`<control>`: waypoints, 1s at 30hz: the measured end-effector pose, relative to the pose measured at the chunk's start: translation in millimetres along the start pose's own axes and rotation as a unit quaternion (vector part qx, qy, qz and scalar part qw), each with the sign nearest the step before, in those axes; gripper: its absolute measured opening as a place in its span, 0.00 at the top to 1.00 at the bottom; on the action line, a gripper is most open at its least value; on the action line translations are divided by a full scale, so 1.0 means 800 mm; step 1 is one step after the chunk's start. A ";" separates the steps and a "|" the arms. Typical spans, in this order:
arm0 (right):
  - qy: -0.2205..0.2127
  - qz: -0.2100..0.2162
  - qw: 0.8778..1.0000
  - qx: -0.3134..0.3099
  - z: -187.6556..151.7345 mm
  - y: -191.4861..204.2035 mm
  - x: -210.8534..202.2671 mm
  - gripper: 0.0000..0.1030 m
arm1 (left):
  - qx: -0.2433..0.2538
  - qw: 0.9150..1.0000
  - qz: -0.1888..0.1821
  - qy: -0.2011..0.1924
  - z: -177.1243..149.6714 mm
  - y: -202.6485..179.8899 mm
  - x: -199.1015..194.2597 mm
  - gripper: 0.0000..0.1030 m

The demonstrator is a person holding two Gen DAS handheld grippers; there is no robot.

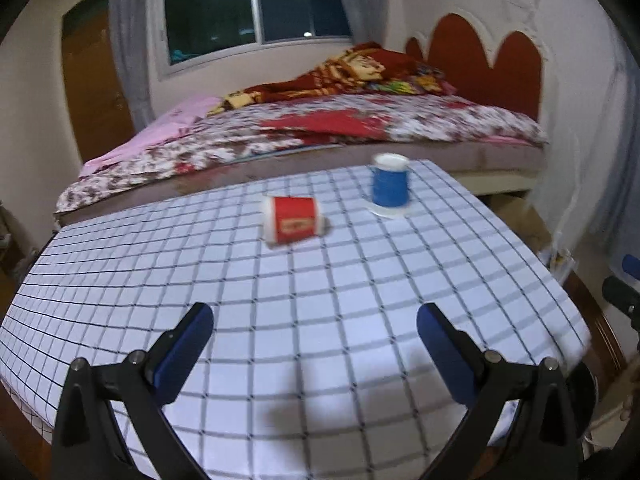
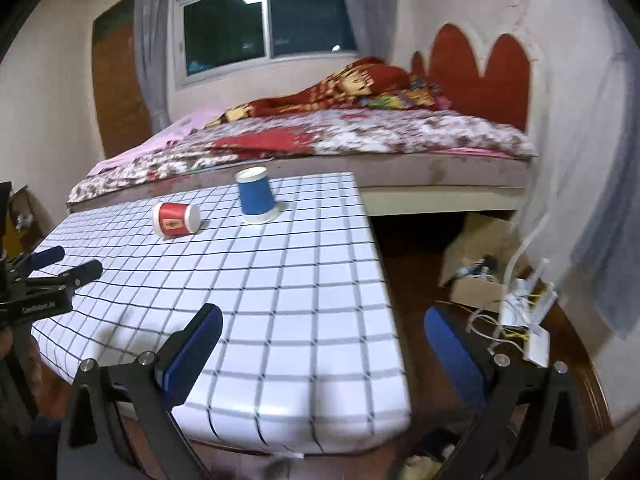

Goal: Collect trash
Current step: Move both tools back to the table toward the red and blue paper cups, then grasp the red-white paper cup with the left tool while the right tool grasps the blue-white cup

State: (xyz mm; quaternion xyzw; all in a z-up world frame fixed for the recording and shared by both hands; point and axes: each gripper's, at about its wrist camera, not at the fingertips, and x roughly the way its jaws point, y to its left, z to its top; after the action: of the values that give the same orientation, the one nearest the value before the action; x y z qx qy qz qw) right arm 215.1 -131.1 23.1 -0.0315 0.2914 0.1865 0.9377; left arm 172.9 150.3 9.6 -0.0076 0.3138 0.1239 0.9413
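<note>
2 paper cups sit toward the far end of the counter (image 1: 280, 320), which is covered in a white checked cloth: a red cup (image 1: 294, 220) lying on its side and, just beside it to the right, a blue cup (image 1: 390, 184) standing mouth-down on a small white disc, possibly a lid. Neither is touched.

Both claws look to be at the approach stage. The red cup, being toppled, would likely roll if nudged, so closing across its short barrel from above, fingers square to the sides, seems safest. A light squeeze should do, since paper walls crush easily. The blue cup could be taken around its body by the right claw.

The left claw (image 1: 316, 320) is spread wide over the near cloth and holds nothing. The right claw (image 2: 324, 324) is equally wide and empty, straddling the counter's right edge.
</note>
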 end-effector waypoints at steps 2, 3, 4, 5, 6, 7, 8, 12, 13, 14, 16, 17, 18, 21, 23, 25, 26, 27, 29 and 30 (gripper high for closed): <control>0.014 0.015 1.000 -0.004 0.015 0.011 0.026 0.01 | -0.001 1.000 0.008 0.002 0.005 0.007 0.017 0.01; 0.021 0.020 1.000 -0.006 0.021 0.017 0.040 0.01 | -0.002 1.000 0.013 0.002 0.009 0.010 0.028 0.01; 0.027 0.022 0.999 -0.004 0.028 0.022 0.054 0.01 | -0.007 1.000 0.010 0.005 0.013 0.013 0.041 0.01; 0.031 0.024 0.999 -0.002 0.034 0.027 0.068 0.01 | -0.013 1.000 0.006 0.007 0.016 0.015 0.052 0.01; 0.033 0.030 0.999 -0.004 0.040 0.030 0.078 0.01 | -0.019 1.000 0.004 0.008 0.020 0.017 0.066 0.01; 0.033 0.035 0.999 -0.010 0.049 0.036 0.095 0.01 | -0.022 1.000 0.003 0.010 0.025 0.016 0.079 0.01; 0.033 0.032 0.999 -0.017 0.056 0.040 0.108 0.01 | -0.024 1.000 0.003 0.011 0.032 0.014 0.098 0.02; 0.039 0.038 0.998 -0.033 0.082 0.053 0.170 0.01 | -0.038 0.999 0.002 0.020 0.051 0.014 0.155 0.06; 0.041 0.040 0.998 -0.036 0.089 0.058 0.189 0.01 | -0.042 0.999 0.003 0.023 0.055 0.015 0.164 0.06; 0.044 0.044 0.997 -0.038 0.095 0.061 0.202 0.02 | -0.044 0.999 0.005 0.024 0.058 0.015 0.174 0.07; 0.047 0.046 0.997 -0.045 0.103 0.066 0.224 0.04 | -0.047 0.998 0.009 0.029 0.062 0.018 0.195 0.07; 0.051 0.048 0.996 -0.049 0.107 0.070 0.238 0.04 | -0.048 0.998 0.013 0.032 0.063 0.018 0.205 0.08; 0.054 0.050 0.996 -0.052 0.110 0.071 0.245 0.04 | -0.049 0.998 0.013 0.035 0.063 0.018 0.212 0.09; 0.062 0.057 0.994 -0.069 0.117 0.083 0.275 0.04 | -0.053 0.998 0.000 0.044 0.064 0.017 0.224 0.13; 0.063 0.059 0.993 -0.078 0.119 0.088 0.286 0.04 | -0.047 0.998 0.005 0.036 0.068 0.015 0.223 0.14; 0.063 0.063 0.993 -0.083 0.123 0.093 0.296 0.04 | -0.041 0.998 -0.002 0.049 0.069 0.015 0.231 0.22; 0.062 0.066 0.992 -0.083 0.126 0.096 0.301 0.04 | -0.042 0.998 -0.008 0.051 0.071 0.017 0.235 0.22; 0.062 0.067 0.992 -0.084 0.129 0.098 0.304 0.04 | -0.041 0.998 -0.009 0.050 0.072 0.019 0.235 0.22; 0.063 0.070 0.992 -0.083 0.136 0.105 0.315 0.04 | -0.039 0.998 -0.019 0.050 0.075 0.022 0.239 0.54; 0.062 0.072 0.992 -0.084 0.141 0.109 0.322 0.05 | -0.040 0.997 -0.031 0.055 0.076 0.026 0.240 0.71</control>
State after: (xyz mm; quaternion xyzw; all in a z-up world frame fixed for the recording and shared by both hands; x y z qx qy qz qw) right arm 438.8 54.3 -23.1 -0.1006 0.3339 0.2745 0.8961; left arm 352.1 219.6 -54.5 -0.0624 0.3596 0.1063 0.9249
